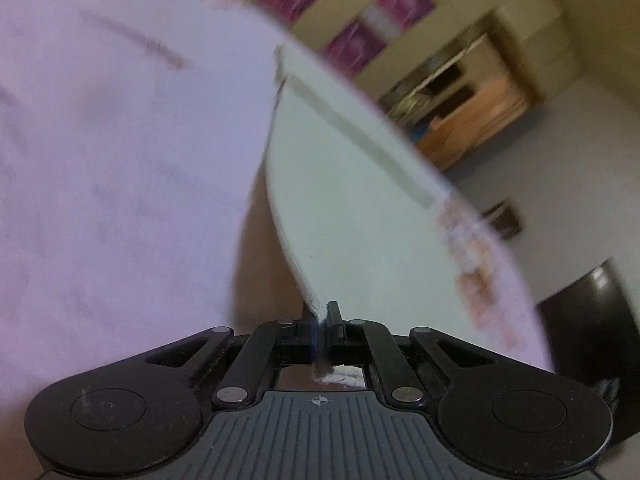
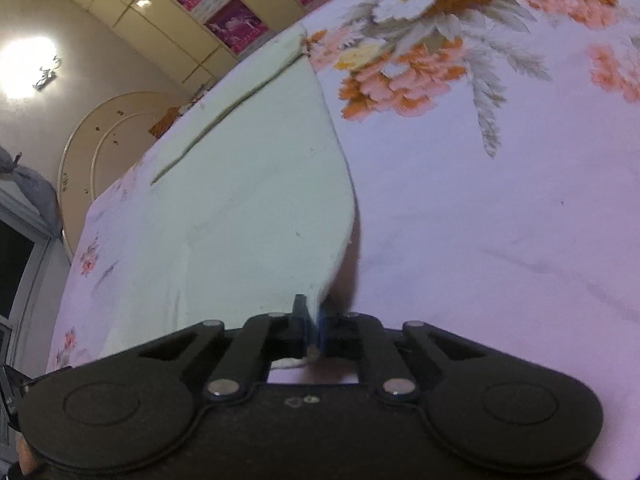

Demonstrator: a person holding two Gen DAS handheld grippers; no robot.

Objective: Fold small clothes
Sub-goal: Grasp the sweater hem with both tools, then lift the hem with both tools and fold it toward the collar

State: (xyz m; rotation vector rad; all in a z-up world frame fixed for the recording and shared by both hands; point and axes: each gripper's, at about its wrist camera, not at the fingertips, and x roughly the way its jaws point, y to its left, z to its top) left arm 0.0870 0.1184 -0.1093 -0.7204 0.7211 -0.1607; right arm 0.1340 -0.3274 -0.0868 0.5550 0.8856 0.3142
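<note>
Pale green cloth [image 1: 352,208], one small garment, lay flat on my floral bed sheet [image 1: 120,168]. My left hand-held gripper [image 1: 322,320] was clamped on one near corner, my right hand-held gripper [image 2: 316,320] on the other. Two grippers, one garment. Either thin pinch could slip if I lifted unevenly, and the fold would skew.
</note>
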